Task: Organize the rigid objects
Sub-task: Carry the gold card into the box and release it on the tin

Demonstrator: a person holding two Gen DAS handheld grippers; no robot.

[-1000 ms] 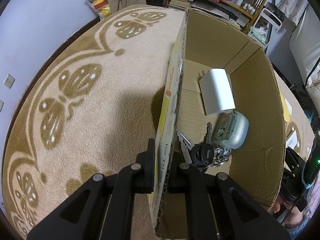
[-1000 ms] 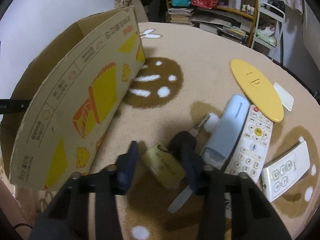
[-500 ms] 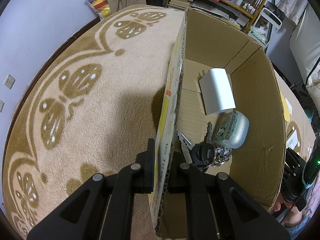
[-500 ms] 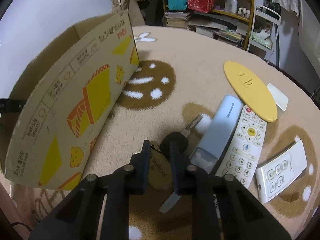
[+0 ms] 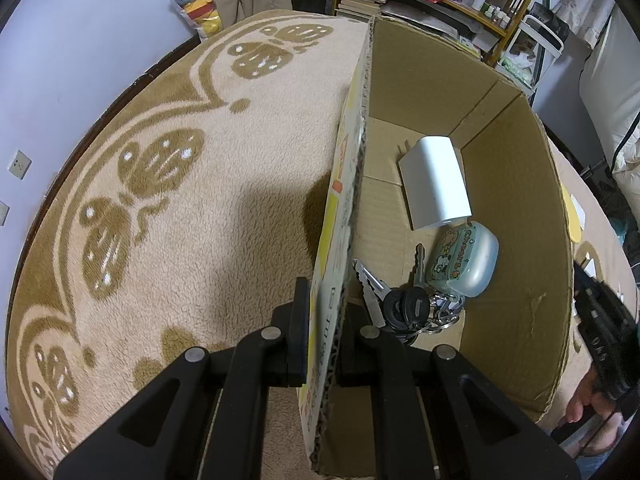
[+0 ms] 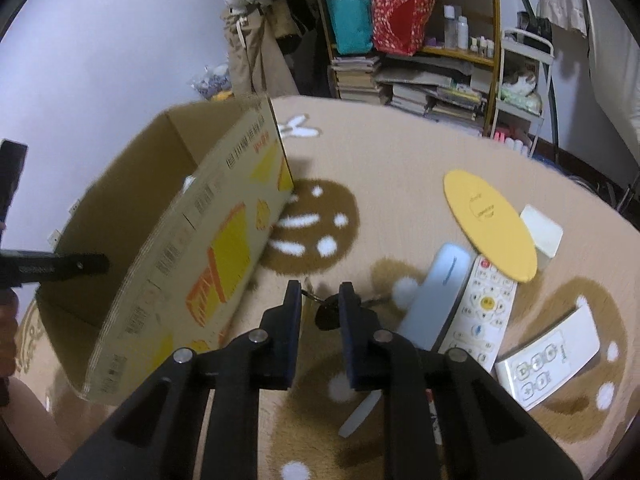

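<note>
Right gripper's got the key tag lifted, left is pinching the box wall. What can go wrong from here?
1. The right gripper pinches only the thin tag; the black-headed key dangles and may swing or slip out.
2. The cardboard box wall is high; the dangling key could snag its rim.
3. The left gripper holds one wall only, so a bump may tilt it.

L black two-finger gripper (image 5: 325,334) — fingers nearly together, clamped on the upright wall of the brown cardboard box (image 5: 354,184), one finger outside, one inside. It also shows at the left edge of the R wrist view, w/ a bit of the person's bare hand (image 6: 7,332) under it. R black two-finger gripper (image 6: 319,312) — fingers close together, pinching a small key bunch w/ black round head (image 6: 327,312), held off the rug.
</note>
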